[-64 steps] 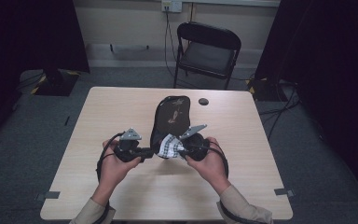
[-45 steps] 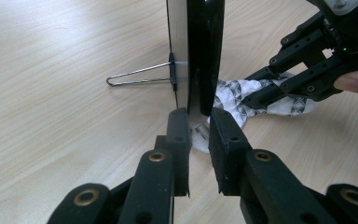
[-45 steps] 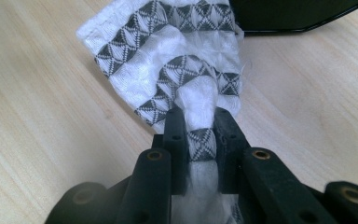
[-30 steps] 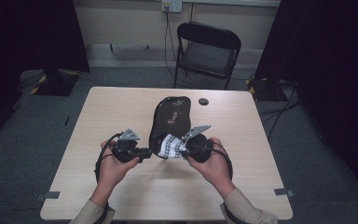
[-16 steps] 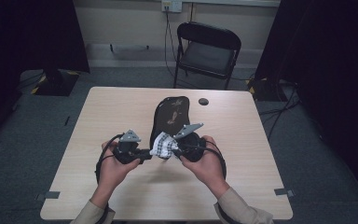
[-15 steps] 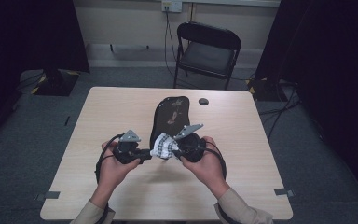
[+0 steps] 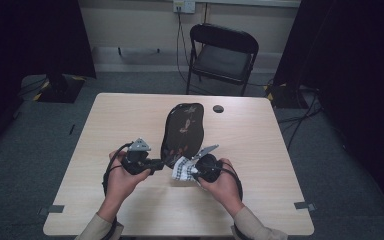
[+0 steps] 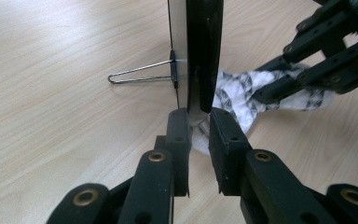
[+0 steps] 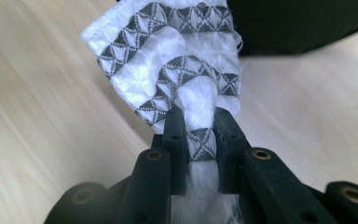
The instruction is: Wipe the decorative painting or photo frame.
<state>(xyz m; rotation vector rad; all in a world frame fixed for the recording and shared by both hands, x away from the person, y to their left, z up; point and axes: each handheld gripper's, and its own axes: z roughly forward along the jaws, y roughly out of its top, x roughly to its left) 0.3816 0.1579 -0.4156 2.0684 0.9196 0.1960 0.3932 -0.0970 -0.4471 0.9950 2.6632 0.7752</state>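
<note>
A black glossy oval panel (image 7: 182, 127) stands tilted on the table, propped by a thin wire stand (image 8: 140, 74) on its back. My left gripper (image 7: 157, 164) is shut on the panel's near bottom edge; in the left gripper view the jaws (image 8: 199, 116) pinch the panel (image 8: 204, 46) edge-on. My right gripper (image 7: 192, 172) is shut on a white cloth (image 7: 182, 170) with a grey diamond pattern. The cloth (image 9: 168, 56) bunches between the right gripper (image 9: 199, 119) jaws, close to the panel's (image 9: 303, 23) lower front. The cloth (image 8: 235, 93) and right gripper (image 8: 263, 81) lie just right of the panel.
The light wooden table (image 7: 280, 165) carries a small black round disc (image 7: 218, 108) at the back, right of the panel. A black folding chair (image 7: 222, 52) stands behind the table. Cables run along the floor by the wall.
My right hand has sunk toward the table with the cloth, nearer the panel's bottom edge. The left hand and the panel have kept still.
</note>
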